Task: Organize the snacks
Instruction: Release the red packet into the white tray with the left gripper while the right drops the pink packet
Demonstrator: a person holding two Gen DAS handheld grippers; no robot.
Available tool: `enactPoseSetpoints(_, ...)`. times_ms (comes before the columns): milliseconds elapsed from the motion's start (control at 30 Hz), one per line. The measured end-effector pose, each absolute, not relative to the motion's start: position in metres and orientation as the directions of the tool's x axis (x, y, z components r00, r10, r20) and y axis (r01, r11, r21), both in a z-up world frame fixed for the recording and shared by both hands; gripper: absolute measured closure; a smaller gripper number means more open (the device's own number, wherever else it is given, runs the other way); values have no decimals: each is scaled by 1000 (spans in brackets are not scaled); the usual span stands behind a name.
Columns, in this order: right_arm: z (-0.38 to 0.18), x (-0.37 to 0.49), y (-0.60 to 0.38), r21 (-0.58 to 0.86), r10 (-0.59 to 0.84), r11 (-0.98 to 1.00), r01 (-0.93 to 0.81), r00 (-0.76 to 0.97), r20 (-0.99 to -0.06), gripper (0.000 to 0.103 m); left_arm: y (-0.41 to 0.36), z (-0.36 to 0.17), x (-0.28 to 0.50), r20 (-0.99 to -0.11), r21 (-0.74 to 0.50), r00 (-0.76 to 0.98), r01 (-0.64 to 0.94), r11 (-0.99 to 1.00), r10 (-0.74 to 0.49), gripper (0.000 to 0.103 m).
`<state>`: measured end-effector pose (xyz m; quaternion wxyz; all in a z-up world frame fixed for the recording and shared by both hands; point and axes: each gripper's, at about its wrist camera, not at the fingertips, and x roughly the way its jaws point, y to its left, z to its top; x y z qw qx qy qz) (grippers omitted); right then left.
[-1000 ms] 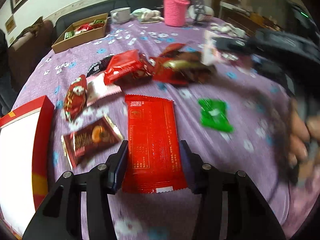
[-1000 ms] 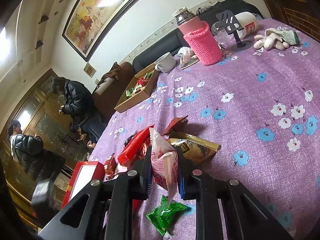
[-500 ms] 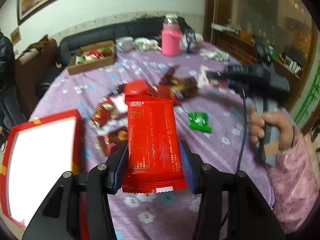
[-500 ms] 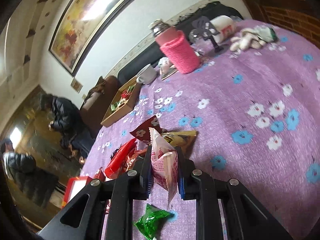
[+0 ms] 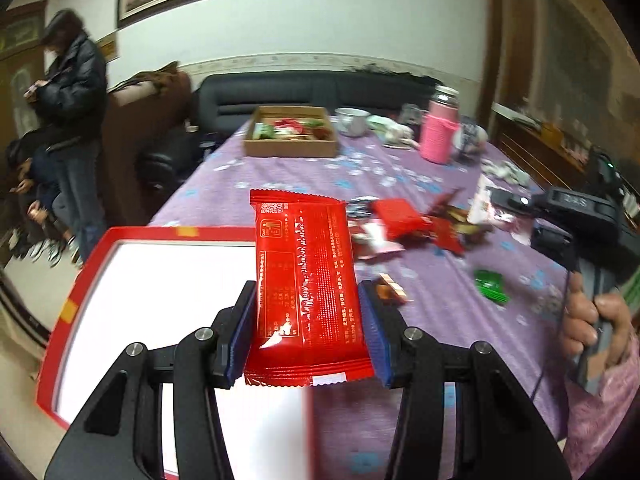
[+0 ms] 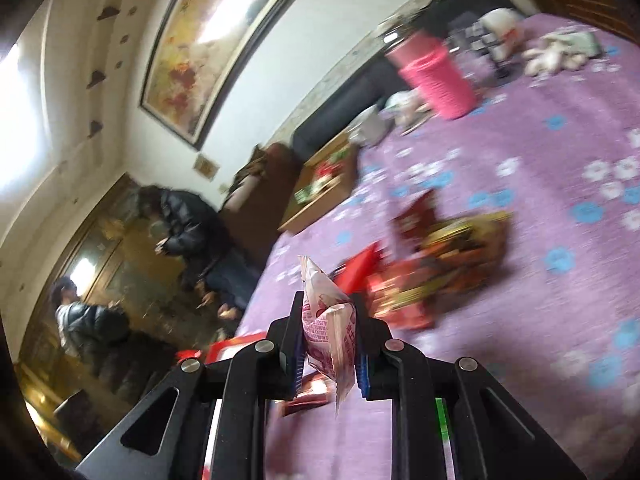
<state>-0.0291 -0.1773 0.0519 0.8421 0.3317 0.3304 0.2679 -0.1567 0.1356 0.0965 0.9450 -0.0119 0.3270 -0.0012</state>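
My left gripper (image 5: pixel 307 332) is shut on a large flat red snack packet (image 5: pixel 306 280) and holds it in the air over the right edge of a red box with a white inside (image 5: pixel 160 280). My right gripper (image 6: pixel 329 340) is shut on a small pink-and-white snack packet (image 6: pixel 328 320), lifted above the purple floral tablecloth (image 6: pixel 540 280). The right gripper's body also shows in the left wrist view (image 5: pixel 576 216), held by a hand. A pile of loose red and brown snack packets (image 5: pixel 404 224) lies mid-table, also blurred in the right wrist view (image 6: pixel 432 264).
A green packet (image 5: pixel 490 286) lies right of the pile. A cardboard box of snacks (image 5: pixel 291 132), a white cup (image 5: pixel 352 120) and a pink flask (image 5: pixel 440 132) stand at the far end. People (image 5: pixel 68 120) stand left of the table, beside a sofa.
My left gripper has lifted the red packet off the table and carried it left over the red box. My right gripper has swung left with its pink packet still held.
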Motion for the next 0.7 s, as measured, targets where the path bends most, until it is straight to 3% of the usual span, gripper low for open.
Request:
enactPoseSetpoints(400,41,-24,-38,763,832,538,-358,368,-415,84,218,76,-171,-627,6,763,-195,981,156,55)
enactPoseSetpoints(700,28,-36,47,734,852,522,-434,240,-465,81,235,53,-166,-677,19,717,-210,978,167,55)
